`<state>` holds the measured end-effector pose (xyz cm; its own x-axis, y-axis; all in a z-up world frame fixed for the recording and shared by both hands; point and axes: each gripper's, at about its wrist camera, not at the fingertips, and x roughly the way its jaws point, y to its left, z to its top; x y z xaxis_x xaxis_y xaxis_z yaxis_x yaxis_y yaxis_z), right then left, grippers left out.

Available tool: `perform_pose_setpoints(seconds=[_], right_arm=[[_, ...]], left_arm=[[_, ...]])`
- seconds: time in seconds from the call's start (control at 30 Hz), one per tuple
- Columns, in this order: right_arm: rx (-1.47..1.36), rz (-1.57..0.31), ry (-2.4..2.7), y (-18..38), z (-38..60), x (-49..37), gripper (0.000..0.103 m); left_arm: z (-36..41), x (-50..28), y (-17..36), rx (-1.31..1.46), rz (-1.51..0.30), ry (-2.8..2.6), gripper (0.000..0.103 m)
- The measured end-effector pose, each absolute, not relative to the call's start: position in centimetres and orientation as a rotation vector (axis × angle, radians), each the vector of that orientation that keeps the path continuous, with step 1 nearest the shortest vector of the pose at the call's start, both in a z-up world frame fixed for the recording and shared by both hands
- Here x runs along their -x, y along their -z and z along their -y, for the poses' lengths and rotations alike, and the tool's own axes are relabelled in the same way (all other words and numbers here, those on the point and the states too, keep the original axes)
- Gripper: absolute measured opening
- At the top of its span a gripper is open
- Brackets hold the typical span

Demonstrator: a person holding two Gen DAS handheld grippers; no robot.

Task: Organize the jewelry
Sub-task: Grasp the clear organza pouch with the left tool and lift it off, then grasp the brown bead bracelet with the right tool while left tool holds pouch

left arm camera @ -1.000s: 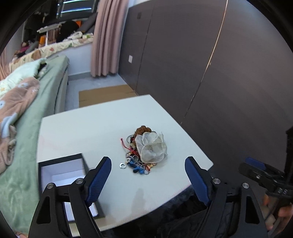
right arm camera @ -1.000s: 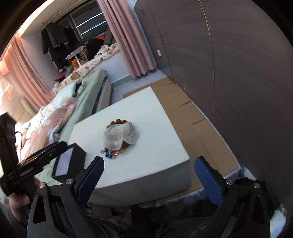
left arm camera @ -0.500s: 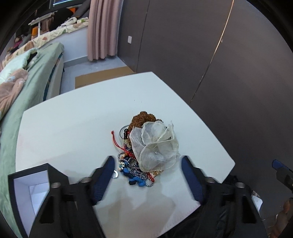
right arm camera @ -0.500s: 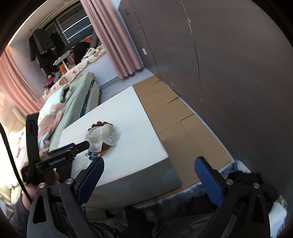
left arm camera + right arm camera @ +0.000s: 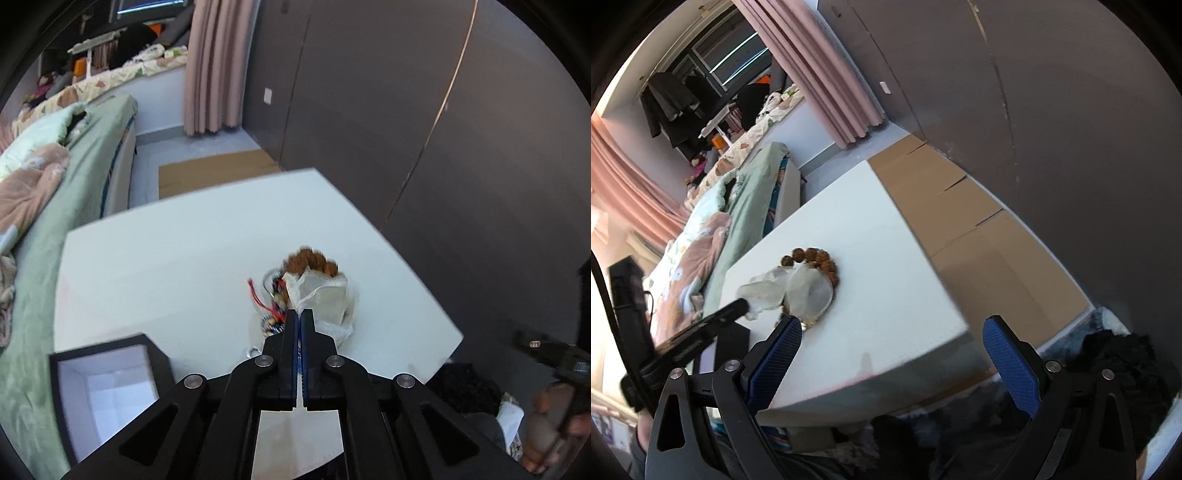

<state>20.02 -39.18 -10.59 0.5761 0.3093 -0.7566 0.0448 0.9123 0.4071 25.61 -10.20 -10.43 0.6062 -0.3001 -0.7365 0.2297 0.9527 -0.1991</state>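
A heap of jewelry lies on the white table (image 5: 184, 251): a sheer white organza pouch (image 5: 328, 295), a brown bead bracelet (image 5: 310, 260), red cord and blue beads (image 5: 271, 314). My left gripper (image 5: 299, 314) is shut on the near edge of the pouch. In the right wrist view the left gripper's tip (image 5: 738, 306) pinches the pouch (image 5: 798, 291) beside the bracelet (image 5: 816, 258). My right gripper (image 5: 890, 350) is open and empty, off the table's near corner.
An open black box with a white lining (image 5: 107, 387) stands at the table's near left corner. A small silver ring (image 5: 253, 352) lies near the heap. A bed (image 5: 55, 184) is on the left and a dark wardrobe (image 5: 443, 129) on the right. Cardboard (image 5: 960, 206) covers the floor.
My left gripper moved in over the heap and closed on the pouch. The right gripper swung lower and to the right, staying open.
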Motion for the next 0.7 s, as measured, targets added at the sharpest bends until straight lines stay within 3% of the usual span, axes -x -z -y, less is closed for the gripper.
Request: perform_pose_setpoints(seconds=[0.2, 0.33, 0.7], right_arm=[[-0.437, -0.967, -0.225, 10.8, 37.0, -22.1, 0.099], [-0.436, -0.996, -0.263, 11.1, 35.2, -23.7, 0.085], [-0.47, -1.103, -0.405, 12.1, 29.4, -28.3, 0.064]], left_arm=[[7.9, -24.5, 7.4, 0.108, -0.802, 0.296, 0.0], [6.2, -24.2, 6.3, 0.137, -0.771, 0.278, 0.0], [1.5, -23.4, 5.7, 0.216, -0.756, 0.226, 0.0]])
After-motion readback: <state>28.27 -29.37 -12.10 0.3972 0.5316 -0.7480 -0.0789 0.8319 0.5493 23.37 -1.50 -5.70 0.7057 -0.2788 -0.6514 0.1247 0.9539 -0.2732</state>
